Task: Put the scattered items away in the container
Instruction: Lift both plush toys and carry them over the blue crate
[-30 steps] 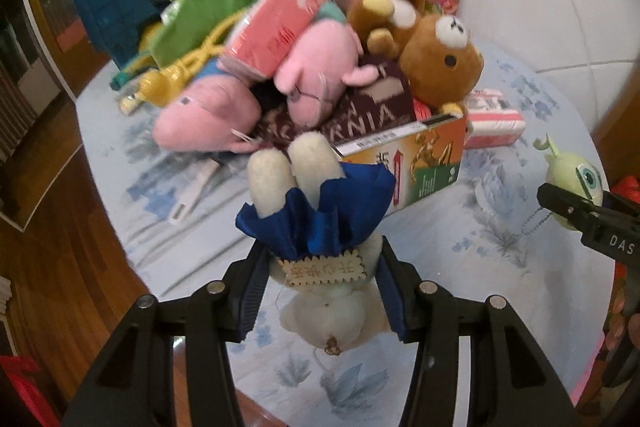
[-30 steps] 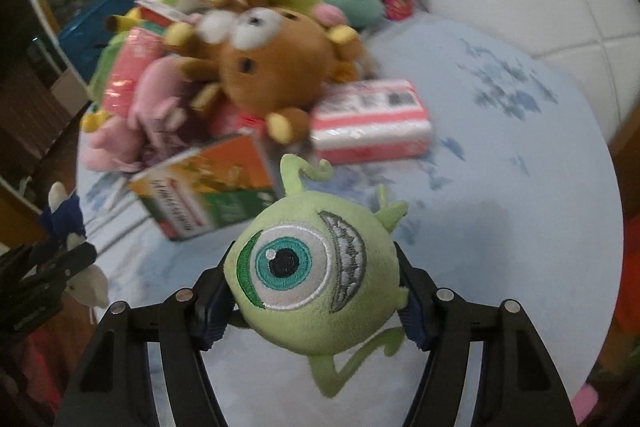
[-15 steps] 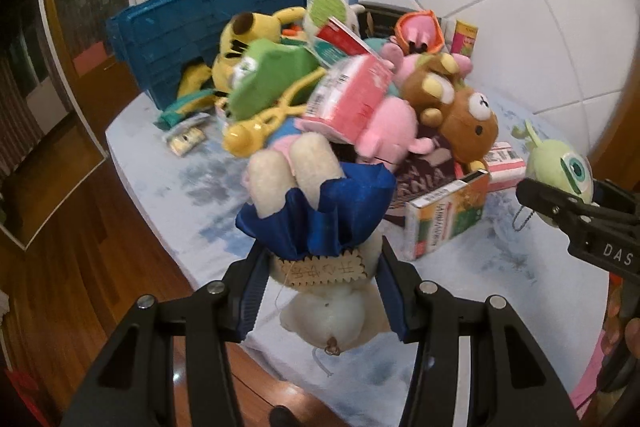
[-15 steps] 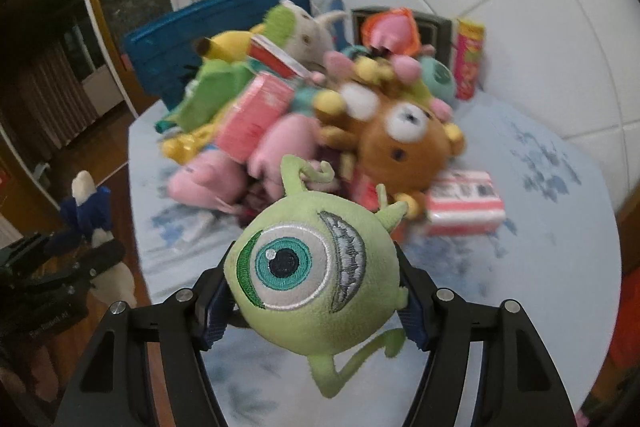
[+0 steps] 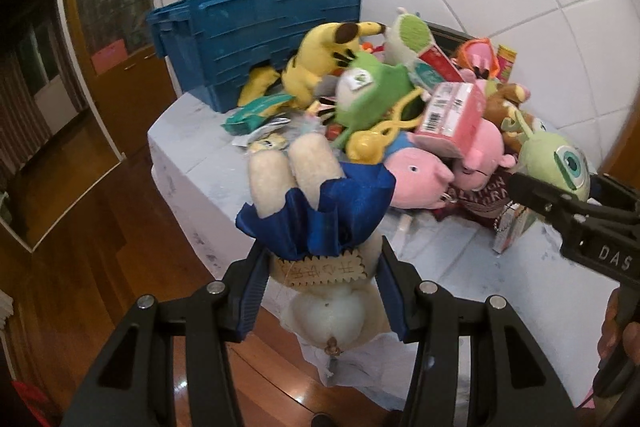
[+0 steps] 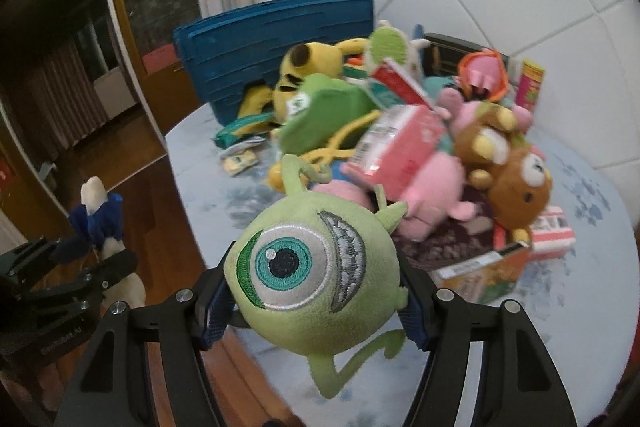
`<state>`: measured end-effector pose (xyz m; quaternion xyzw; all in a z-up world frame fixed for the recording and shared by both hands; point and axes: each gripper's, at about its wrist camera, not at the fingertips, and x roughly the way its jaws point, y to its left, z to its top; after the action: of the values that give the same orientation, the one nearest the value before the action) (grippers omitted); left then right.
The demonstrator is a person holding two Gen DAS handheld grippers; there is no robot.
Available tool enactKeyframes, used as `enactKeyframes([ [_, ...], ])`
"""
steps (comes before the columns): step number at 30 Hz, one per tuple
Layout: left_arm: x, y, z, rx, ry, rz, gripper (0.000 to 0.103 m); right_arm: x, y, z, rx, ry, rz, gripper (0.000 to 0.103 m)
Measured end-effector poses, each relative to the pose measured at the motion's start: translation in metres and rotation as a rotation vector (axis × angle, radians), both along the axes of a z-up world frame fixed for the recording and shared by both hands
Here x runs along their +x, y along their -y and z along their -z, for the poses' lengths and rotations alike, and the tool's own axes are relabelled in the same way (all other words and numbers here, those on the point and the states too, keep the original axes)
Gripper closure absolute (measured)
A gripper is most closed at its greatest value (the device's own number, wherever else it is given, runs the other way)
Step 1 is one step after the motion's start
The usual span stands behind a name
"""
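My left gripper is shut on a cream plush doll in a blue skirt, held in the air off the table's near-left edge; it also shows in the right wrist view. My right gripper is shut on a green one-eyed monster plush, also seen in the left wrist view. The blue plastic crate lies tipped on its side at the far left of the table, behind a pile of toys and boxes.
The pile holds a yellow plush, pink pig plushes, a brown bear, a pink box and an orange-green box. The table has a pale blue floral cloth. White tiled wall behind, wooden floor on the left.
Both grippers have lifted and pulled back to the left, away from the pile, each still holding its plush. The blue crate has come further into view.
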<state>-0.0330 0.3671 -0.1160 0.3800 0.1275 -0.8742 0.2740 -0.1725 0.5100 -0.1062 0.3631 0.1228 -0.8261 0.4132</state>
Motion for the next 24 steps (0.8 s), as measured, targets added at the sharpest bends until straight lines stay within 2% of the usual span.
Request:
enactKeyframes([
  [7,-0.003,0.036,-0.003,-0.003,-0.014,-0.041,0.053,0.003,0.047,-0.004,0.011,-0.022,-0.069,0.035],
  [15,-0.04,0.08,-0.025,-0.08,-0.029,-0.102,0.053,-0.035,0.1,-0.022,-0.053,-0.048,-0.152,0.035],
  [24,-0.063,0.126,-0.035,-0.093,-0.019,-0.177,0.053,-0.067,0.157,-0.037,-0.083,-0.066,-0.219,0.034],
])
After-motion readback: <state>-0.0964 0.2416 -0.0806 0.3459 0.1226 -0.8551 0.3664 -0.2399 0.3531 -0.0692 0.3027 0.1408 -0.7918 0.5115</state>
